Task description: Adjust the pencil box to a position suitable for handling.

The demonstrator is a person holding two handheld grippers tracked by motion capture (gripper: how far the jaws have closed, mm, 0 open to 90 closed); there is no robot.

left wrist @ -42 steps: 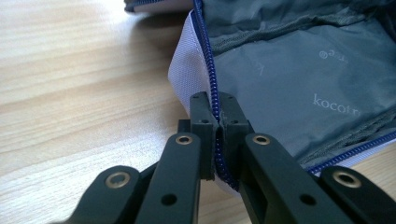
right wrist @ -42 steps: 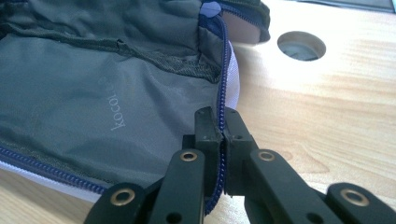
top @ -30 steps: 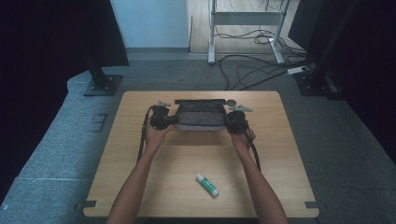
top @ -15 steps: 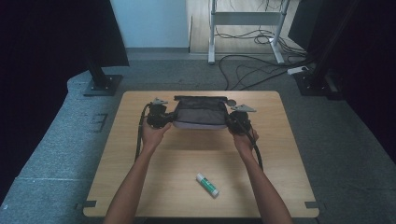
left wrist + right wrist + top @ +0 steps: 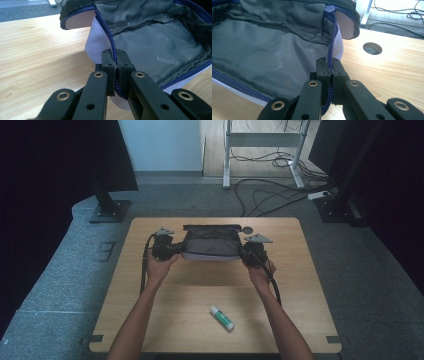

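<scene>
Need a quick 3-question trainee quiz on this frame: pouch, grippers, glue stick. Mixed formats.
1. True or false: the left gripper is clamped on the pouch's zipper edge.
2. The glue stick lies: A) inside the pouch B) on the table, nearer the person than the pouch C) in the right gripper.
3. Fill in: the pouch is ____ (open/zipped), its grey lining showing.

Key: 1 true; 2 B; 3 open.
</scene>
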